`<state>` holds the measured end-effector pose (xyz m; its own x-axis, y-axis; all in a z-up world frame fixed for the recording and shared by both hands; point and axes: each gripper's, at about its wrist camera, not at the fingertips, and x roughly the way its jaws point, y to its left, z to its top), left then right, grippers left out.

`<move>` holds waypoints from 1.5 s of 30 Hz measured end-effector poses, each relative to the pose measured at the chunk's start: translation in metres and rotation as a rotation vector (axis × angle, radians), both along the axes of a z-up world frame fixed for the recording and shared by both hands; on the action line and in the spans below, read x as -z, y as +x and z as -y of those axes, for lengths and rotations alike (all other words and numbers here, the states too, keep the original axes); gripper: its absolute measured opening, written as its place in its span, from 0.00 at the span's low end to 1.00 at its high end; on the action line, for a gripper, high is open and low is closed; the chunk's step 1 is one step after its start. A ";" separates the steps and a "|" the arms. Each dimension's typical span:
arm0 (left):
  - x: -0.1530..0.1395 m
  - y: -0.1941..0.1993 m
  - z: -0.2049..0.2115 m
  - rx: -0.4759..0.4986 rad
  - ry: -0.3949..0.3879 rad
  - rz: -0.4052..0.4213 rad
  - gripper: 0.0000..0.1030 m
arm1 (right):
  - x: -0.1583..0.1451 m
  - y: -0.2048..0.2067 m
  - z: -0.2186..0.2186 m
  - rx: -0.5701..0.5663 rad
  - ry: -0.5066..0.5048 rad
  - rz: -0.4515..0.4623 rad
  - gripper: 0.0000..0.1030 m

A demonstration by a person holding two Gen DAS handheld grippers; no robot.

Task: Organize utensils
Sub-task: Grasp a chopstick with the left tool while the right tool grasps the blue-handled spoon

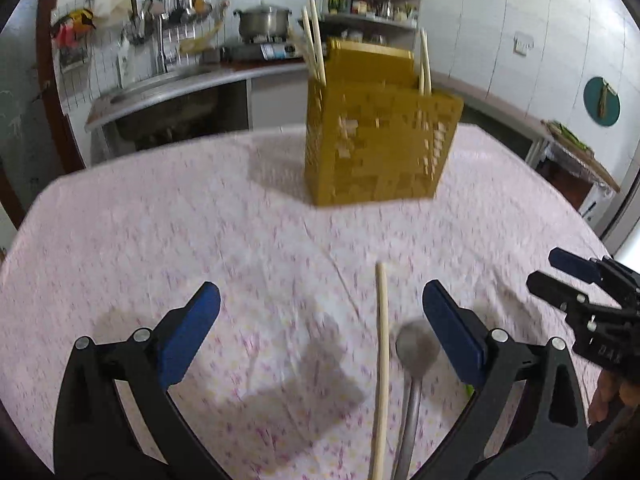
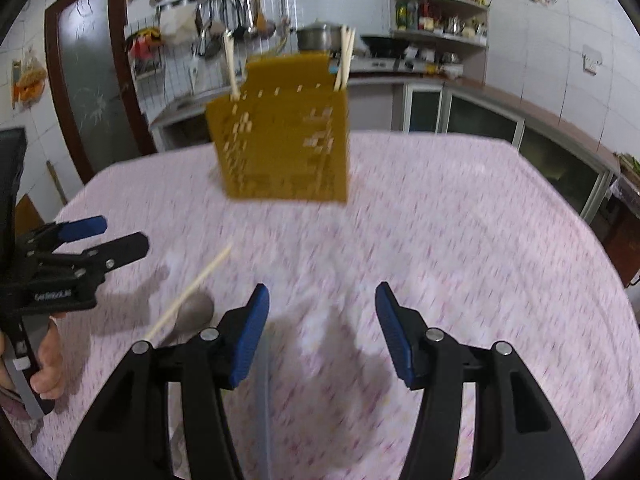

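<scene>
Both claws are hanging wide open over the pink flecked cloth (image 1: 200, 208), gripping nothing. The left claw (image 1: 320, 312) has smooth blue pads; between them, nearer the right pad, a slim pale chopstick (image 1: 381, 344) is lying with its long axis pointing away toward the holder. Just right of it a dull metal spoon (image 1: 416, 346) is resting, round bowl forward. Well ahead, the perforated mustard holder (image 1: 376, 140) is standing upright, chopsticks poking from it. The right claw (image 2: 322, 312) is hovering beside.

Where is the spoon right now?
The spoon lies on the pink tablecloth, in the left wrist view beside a loose chopstick, between the open fingers of the left hand-held gripper, well short of the yellow utensil holder.
</scene>
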<state>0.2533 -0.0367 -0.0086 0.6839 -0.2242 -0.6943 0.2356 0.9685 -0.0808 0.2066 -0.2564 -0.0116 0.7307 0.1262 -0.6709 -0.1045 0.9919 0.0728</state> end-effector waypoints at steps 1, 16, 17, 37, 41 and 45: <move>0.003 0.000 0.001 0.006 -0.002 -0.017 0.95 | 0.005 -0.003 -0.002 -0.004 -0.003 -0.012 0.53; 0.031 -0.010 0.005 0.111 0.011 -0.129 0.65 | 0.037 -0.022 -0.021 -0.034 -0.058 -0.139 0.39; 0.033 -0.010 0.008 0.121 0.018 -0.135 0.64 | 0.038 -0.020 -0.021 -0.036 -0.058 -0.146 0.37; 0.043 0.027 0.045 0.168 0.125 -0.211 0.44 | 0.038 0.012 -0.020 0.007 -0.057 -0.225 0.19; 0.041 0.033 0.048 0.155 0.137 -0.217 0.30 | 0.036 0.014 -0.014 0.013 -0.026 -0.240 0.07; 0.039 0.037 0.042 0.146 0.100 -0.233 0.11 | 0.036 0.014 -0.009 0.020 0.012 -0.245 0.07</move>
<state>0.2902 -0.0783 -0.0478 0.4687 -0.2306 -0.8527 0.3591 0.9317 -0.0546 0.2204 -0.2479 -0.0480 0.5485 0.1219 -0.8273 -0.0623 0.9925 0.1049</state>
